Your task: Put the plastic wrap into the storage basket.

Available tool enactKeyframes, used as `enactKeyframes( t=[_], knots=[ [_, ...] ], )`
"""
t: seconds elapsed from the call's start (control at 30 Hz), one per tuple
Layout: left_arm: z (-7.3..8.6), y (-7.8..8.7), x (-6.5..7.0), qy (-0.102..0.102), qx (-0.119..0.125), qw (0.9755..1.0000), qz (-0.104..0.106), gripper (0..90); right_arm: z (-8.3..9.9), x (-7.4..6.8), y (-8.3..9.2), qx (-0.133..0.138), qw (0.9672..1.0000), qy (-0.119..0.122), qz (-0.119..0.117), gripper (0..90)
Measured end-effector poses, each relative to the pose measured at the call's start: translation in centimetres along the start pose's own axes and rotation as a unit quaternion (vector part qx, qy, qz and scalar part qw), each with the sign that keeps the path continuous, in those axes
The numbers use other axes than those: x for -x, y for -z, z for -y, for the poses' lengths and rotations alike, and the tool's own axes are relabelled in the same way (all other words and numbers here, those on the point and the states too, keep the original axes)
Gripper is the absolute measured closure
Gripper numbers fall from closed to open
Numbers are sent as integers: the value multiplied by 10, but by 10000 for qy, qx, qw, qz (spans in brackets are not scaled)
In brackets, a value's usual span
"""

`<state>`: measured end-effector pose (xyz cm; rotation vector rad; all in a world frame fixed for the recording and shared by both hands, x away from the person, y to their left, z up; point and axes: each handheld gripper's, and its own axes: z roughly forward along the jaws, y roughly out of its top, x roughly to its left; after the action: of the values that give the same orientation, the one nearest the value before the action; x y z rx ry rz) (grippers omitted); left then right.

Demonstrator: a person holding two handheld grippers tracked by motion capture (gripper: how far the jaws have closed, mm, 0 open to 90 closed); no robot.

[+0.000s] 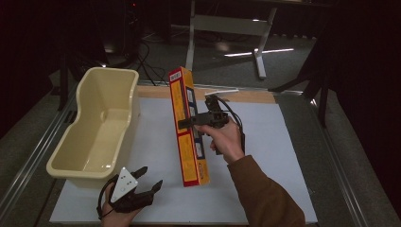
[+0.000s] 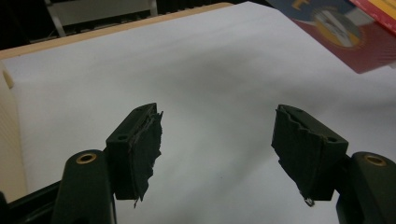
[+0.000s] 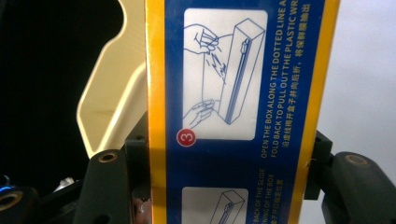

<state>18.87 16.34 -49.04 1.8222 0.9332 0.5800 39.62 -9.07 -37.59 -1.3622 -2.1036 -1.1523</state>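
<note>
One long narrow box (image 1: pixel 188 127), yellow-orange edges, red end, blue side panel with white numbered instruction drawings and white print; the right gripper view shows step 3 and text about opening along a dotted line. Right gripper (image 1: pixel 195 124) pinches it across its narrow width near the middle, box lifted off the white worktop (image 1: pixel 265 161), tilted, far end toward the back, just right of the tub. One cream plastic tub (image 1: pixel 101 124) at the worktop's left. Left gripper (image 1: pixel 144 178) low at the front edge, jaws spread wide with nothing between them. Two grippers total.
</note>
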Motion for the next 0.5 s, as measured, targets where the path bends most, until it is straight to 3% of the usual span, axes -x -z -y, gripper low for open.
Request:
enactKeyframes(
  t=[0.17, 0.43, 0.5],
  knots=[
    [0, 0, -1, 7, 13, 10000, 6, 320, -11, -7, -7, 38, 9998, -64, -196, 399],
    [0, 1, 0, -3, 22, 10000, 3, 320, -23, -16, -17, 101, 9993, -166, -323, 399],
    [1, 2, -1, 11, 32, 10000, -26, 318, -30, -19, -22, 157, 9982, -320, -489, 399]
  ],
)
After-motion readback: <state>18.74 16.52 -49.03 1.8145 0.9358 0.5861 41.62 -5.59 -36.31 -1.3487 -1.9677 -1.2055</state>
